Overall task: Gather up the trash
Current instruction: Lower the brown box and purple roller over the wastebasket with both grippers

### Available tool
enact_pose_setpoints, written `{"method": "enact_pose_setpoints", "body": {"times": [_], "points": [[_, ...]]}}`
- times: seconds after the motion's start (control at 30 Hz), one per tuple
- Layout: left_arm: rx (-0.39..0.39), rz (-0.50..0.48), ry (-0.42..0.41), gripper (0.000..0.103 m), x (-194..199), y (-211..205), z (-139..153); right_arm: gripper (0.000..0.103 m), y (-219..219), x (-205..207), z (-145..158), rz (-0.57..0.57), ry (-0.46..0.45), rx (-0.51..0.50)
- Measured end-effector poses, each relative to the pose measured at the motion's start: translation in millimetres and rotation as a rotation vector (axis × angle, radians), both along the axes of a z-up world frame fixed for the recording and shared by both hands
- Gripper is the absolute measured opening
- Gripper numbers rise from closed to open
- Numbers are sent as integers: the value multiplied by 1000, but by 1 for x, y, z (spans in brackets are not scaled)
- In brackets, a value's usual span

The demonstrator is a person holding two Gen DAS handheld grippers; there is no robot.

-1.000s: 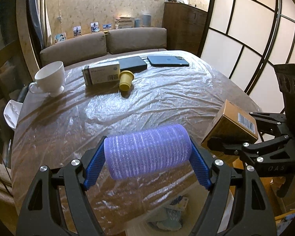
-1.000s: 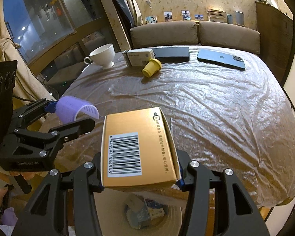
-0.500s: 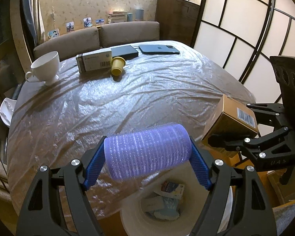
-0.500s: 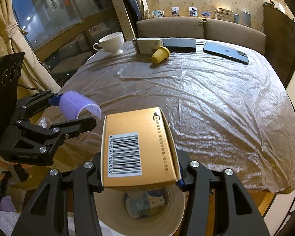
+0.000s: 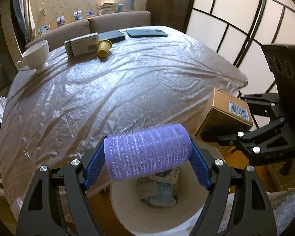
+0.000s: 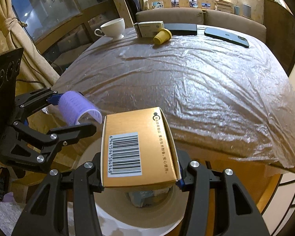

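Observation:
My left gripper (image 5: 147, 153) is shut on a purple hair roller (image 5: 147, 150), held sideways above a white trash bin (image 5: 123, 206) that has several bits of trash inside. My right gripper (image 6: 139, 157) is shut on a gold cardboard box (image 6: 137, 147) with a barcode, held above the same bin (image 6: 143, 216). The roller also shows in the right wrist view (image 6: 76, 108), and the box in the left wrist view (image 5: 226, 110). Both grippers hang just off the near edge of the table.
The plastic-covered table (image 5: 118, 78) carries a white cup (image 5: 37, 55), a grey-green box (image 5: 82, 46), a yellow cap (image 5: 104, 48), a black case (image 5: 113, 36) and a phone (image 5: 146, 33) at its far edge. A sofa stands behind it.
Both grippers have drawn back from over the table toward the bin, still holding the roller and the box. The bin's opening now shows more fully below them.

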State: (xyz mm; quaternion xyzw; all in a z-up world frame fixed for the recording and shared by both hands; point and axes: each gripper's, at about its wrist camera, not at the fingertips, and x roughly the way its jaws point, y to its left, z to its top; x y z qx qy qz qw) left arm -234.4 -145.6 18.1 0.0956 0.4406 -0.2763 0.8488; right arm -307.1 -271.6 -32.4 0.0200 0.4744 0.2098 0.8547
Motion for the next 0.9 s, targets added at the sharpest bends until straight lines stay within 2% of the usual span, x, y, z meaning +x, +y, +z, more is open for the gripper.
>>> {"method": "enact_pose_setpoints", "body": {"times": [0.3, 0.9], "points": [[31, -40, 32, 79, -12, 0, -13, 50, 1, -13, -13, 6, 38, -14], [107, -59, 89, 79, -20, -5, -41, 50, 3, -26, -47, 8, 118, -35]]}}
